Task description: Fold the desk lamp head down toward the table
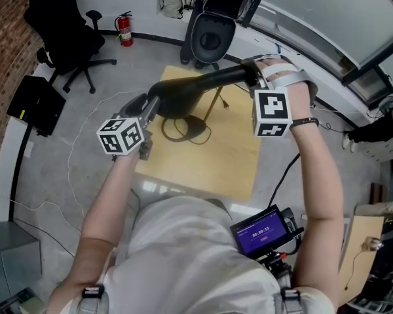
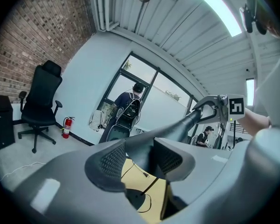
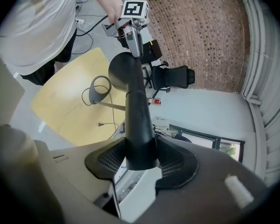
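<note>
The left claw (image 2: 142,157) is clamped on the broad end of the black lamp head (image 2: 177,127), its ribbed pads (image 2: 113,160) pressing on either side of the dark shell. From there the lamp head runs forward and up to the right, narrowing towards the right claw (image 2: 218,107) at its far end. The right claw (image 3: 141,160) is closed on that narrow end, and the lamp head (image 3: 135,101) stands squeezed between its two pads (image 3: 111,158). Straight ahead of this claw the shell widens into a round end, where the left claw (image 3: 133,34) grips it beneath its marker cube (image 3: 134,8). In the head view the lamp head (image 1: 203,84) lies nearly level between the left claw (image 1: 149,110) and the right claw (image 1: 254,77), held in the air above the yellow counter (image 1: 229,162). Below and between the two claws the round lamp base (image 1: 187,128) rests on the counter, with a cable looped beside it and a thin stem (image 1: 216,102) slanting up from it.
</note>
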Available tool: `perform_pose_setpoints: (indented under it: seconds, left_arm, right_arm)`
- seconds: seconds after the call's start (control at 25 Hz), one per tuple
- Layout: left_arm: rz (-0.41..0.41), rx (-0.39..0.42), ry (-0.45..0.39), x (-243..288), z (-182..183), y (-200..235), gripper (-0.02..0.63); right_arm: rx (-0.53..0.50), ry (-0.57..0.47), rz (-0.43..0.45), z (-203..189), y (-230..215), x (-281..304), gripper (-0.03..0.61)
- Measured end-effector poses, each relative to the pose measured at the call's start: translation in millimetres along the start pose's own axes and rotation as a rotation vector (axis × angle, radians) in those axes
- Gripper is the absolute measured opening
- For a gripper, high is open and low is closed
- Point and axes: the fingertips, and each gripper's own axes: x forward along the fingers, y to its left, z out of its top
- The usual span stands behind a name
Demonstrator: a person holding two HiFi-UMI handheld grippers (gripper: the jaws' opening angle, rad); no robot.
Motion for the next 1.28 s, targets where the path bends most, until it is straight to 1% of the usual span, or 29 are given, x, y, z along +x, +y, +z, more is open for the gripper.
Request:
perform_pose_setpoints:
  seconds: [0.04, 0.12, 0.16, 0.2, 0.32, 0.64, 0.96, 1.28]
  left_arm:
    - [-0.009, 0.016, 0.008, 1.4, -2.9, -2.0, 0.178]
    - [-0.031, 0.056, 0.027, 5.1, -8.4, -7.7, 0.087]
    - [-0.038, 0.07, 0.035, 7.3, -10.7, -9.2, 0.061]
    - [-0.044, 0.075, 0.04, 9.4, -12.6, -9.2, 0.049]
    - [-0.056, 0.064, 0.045, 12.9, -17.0, -6.1, 0.054]
    - [-0.064, 0.105, 0.085, 22.6, -30.7, -9.4, 0.048]
    - [-0.087, 0.114, 0.125, 31.4, -45.7, -13.7, 0.046]
    - [-0.095, 0.122, 0.124, 37.7, -47.4, -15.3, 0.041]
  right_arm:
    - [-0.01, 0.004, -0.002, 1.1, -0.7, -0.4, 0.221]
    - [-0.035, 0.015, -0.003, 4.1, -3.0, 0.4, 0.222]
    - [-0.047, 0.022, -0.001, 5.3, -4.3, 1.6, 0.222]
    - [-0.057, 0.029, 0.001, 6.3, -5.6, 3.2, 0.222]
    - [-0.08, 0.038, 0.003, 8.0, -7.5, 6.1, 0.222]
    - [-0.134, 0.06, 0.0, 9.8, -13.3, 5.1, 0.227]
    - [-0.191, 0.085, 0.0, 12.2, -16.3, 3.0, 0.232]
    - [-0.221, 0.097, -0.004, 12.8, -21.5, 5.4, 0.233]
